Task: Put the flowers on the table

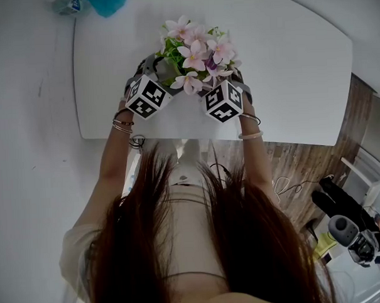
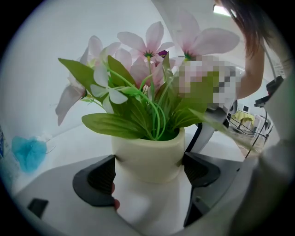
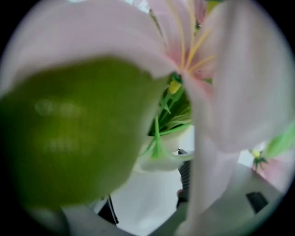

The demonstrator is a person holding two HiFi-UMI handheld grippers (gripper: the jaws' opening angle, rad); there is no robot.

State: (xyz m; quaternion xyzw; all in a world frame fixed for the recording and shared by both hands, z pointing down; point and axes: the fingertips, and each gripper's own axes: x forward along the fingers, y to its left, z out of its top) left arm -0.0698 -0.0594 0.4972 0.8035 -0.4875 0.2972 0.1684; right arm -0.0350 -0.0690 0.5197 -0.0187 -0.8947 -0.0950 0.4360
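Flowers (image 1: 195, 53): pink blooms and green leaves, upright in a cream pot (image 2: 150, 154), at your 12 o'clock over the white bench (image 1: 287, 62).
Left gripper (image 2: 148, 173): at the pot's 9 o'clock, you pinch its sides.
Right gripper (image 3: 146, 196): at 3 o'clock, also clamped on the pot, though a leaf and a petal screen most of it.

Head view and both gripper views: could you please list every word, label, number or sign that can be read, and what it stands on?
No text can be read in any view.
Left marker cube and right marker cube: black-and-white square patterns only, no letters or numbers.
Bottle label at the table's far left: blue print, too small and blurred to read.
Pot: plain, no print.
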